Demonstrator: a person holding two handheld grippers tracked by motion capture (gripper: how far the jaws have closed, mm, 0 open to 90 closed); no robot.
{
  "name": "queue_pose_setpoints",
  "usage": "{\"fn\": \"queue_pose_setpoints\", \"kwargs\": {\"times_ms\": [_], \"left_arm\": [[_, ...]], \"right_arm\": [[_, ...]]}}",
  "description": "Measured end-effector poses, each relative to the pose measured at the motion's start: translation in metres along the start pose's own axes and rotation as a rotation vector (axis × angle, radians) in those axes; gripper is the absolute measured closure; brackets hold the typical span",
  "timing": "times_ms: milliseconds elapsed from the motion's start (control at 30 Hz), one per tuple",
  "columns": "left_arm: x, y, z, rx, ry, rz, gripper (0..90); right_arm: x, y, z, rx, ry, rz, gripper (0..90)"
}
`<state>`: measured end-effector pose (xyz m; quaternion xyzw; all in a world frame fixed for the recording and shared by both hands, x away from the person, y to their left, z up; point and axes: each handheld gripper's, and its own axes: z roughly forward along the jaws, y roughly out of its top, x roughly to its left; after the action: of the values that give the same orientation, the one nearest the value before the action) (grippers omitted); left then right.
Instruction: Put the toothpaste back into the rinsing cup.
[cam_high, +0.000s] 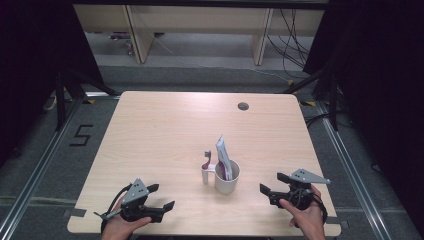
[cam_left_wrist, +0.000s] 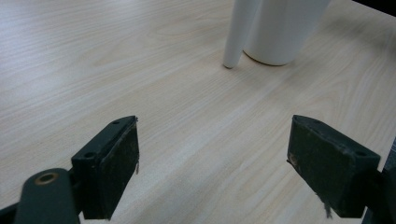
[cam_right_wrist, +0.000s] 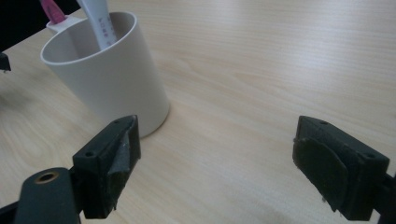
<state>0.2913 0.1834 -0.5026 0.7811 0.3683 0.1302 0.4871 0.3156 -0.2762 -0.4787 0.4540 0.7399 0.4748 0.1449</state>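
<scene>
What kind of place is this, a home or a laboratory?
Probably a laboratory recording station: black curtains flank the wooden table, a "5" is marked on the floor, and loose cables hang behind.

- left gripper (cam_left_wrist: 215, 163) low over table (cam_left_wrist: 93, 60), light wood grain
- jaws wide apart, nothing but bare tabletop between the pads
- white cup (cam_left_wrist: 282, 32) at top edge, base resting on table, upper part cut off
- white handle (cam_left_wrist: 237, 35) on cup's left side, slanting down, tip touching wood
</scene>
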Motion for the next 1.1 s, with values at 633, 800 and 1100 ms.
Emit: {"fn": "queue_pose_setpoints", "kwargs": {"times_ms": [633,800,1100], "left_arm": [[-0.001,0.000,0.001,-0.002,-0.007,-0.004,16.0],[-0.001,0.000,0.001,0.006,-0.004,-0.005,16.0],[-0.002,-0.001,0.002,0.009,-0.014,-0.004,16.0]], "right_arm": [[0.020,-0.024,-0.005,0.124,0.042,-0.043,16.4],[0.022,-0.030,-0.005,0.148,0.040,-0.078,16.3],[0.028,-0.037,-0.008,0.209,0.024,-0.116,16.2]]}}
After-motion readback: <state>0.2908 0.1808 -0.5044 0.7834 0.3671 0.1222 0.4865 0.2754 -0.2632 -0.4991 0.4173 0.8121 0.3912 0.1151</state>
